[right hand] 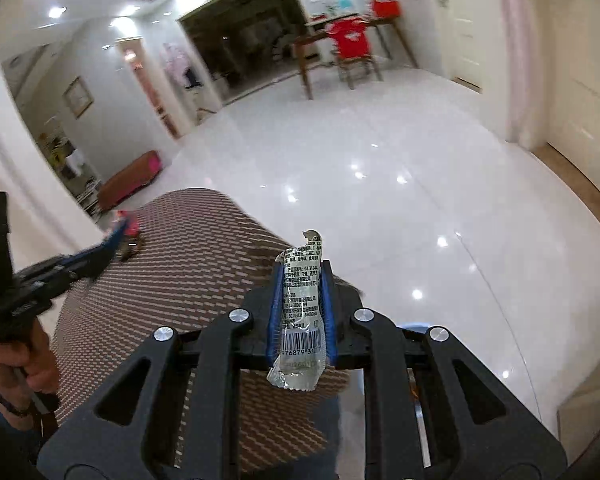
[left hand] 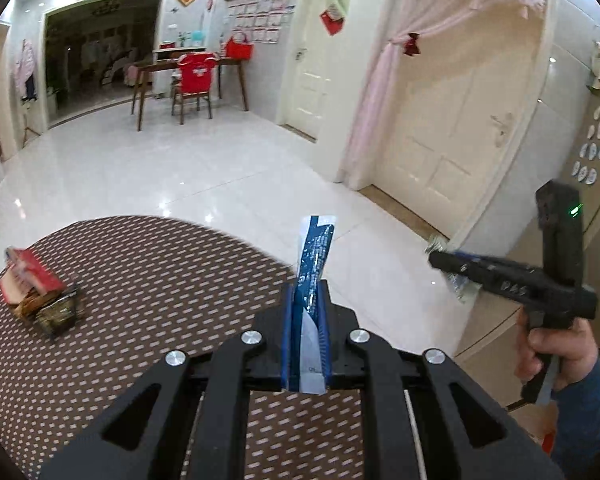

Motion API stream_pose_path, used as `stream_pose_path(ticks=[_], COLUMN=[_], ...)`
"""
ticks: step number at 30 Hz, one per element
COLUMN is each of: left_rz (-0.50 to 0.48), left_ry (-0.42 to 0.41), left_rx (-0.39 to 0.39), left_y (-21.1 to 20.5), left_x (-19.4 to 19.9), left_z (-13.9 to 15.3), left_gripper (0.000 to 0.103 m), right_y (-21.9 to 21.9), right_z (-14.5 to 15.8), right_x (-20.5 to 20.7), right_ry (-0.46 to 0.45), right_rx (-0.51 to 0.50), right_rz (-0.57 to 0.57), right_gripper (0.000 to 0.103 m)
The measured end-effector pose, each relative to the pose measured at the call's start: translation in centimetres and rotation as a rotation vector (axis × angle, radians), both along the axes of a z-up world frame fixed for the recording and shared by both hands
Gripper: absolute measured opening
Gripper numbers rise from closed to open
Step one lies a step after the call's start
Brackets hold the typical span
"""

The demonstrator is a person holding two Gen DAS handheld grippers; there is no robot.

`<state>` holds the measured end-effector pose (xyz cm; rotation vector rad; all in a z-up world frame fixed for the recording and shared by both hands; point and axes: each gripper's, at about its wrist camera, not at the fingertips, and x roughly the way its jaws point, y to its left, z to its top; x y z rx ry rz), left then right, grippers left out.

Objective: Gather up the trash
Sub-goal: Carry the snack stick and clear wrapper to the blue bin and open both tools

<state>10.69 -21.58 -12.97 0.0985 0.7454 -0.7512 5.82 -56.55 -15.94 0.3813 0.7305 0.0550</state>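
Over the bench edge: both grippers are hanging above the brown dotted bench (left hand: 148, 280) and the white floor (left hand: 180, 176).
Left gripper (left hand: 307, 300): its blue pads are pressing together on a blue and white wrapper (left hand: 314, 256), which is standing up past the tips.
Right gripper (right hand: 301, 280): its pads are squeezing a clear printed wrapper (right hand: 300, 312) with a barcode, its torn top sticking up and its lower end hanging beneath the pads.
Right hand (left hand: 556, 344): it is gripping the handle, seen from the left wrist view.
Left hand (right hand: 16, 364): it is gripping the other handle.
Remaining trash: a pile of red and dark wrappers (left hand: 40, 296) is lying on the bench, well apart from both grippers.
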Motion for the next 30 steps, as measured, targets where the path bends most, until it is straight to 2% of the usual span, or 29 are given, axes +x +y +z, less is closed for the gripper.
stream_pose_path(ticks=[7,14,15,16,17,20,22,25,30], left_rz=[-0.066,-0.103,-0.105,-0.11,-0.113,-0.127,-0.136,-0.156,-0.195], left_ry=[0.022,0.061,0.067,0.081,0.09,0.119,0.137,0.172,0.221], left_rx=[0.004,0.031,0.035,0.043,0.047,0.071,0.085,0.109,0.147], left_y=[-4.9,-9.0,-9.4,-10.1,-10.6,-12.2,-12.9,-14.5,-17.3], left_x=[-1.0,-0.5,-0.2,-0.1,0.1,0.6,1.3,2.0,2.8], left_z=[-0.6,-2.4,-2.7,-3.2,-3.5,-4.8,-5.5,-7.1,-9.7], left_gripper=[0.011,0.011,0.011,0.011,0.011,0.011,0.011,0.011,0.011], right_y=[-4.4,-6.7,-7.0,-7.2,-7.7,-8.4,-9.0,-9.7,-11.7], right_z=[-3.6,-8.1,-8.7,-9.2,-9.8,-10.2,-10.1,-9.7,-8.4], right_x=[-1.2,0.4,0.8,1.0,1.0,0.1,-0.7,-1.6,-3.5], right_ry=[0.076,0.158,0.172,0.185,0.196,0.18,0.168,0.151,0.101], right_rx=[0.048,0.137,0.146,0.158,0.169,0.196,0.196,0.2,0.237], right_rz=[-0.106,-0.155,-0.161,-0.167,-0.189,-0.223,-0.245,-0.272,-0.335], right_gripper=[0.018,0.02,0.03,0.055,0.065,0.069,0.079,0.086,0.091])
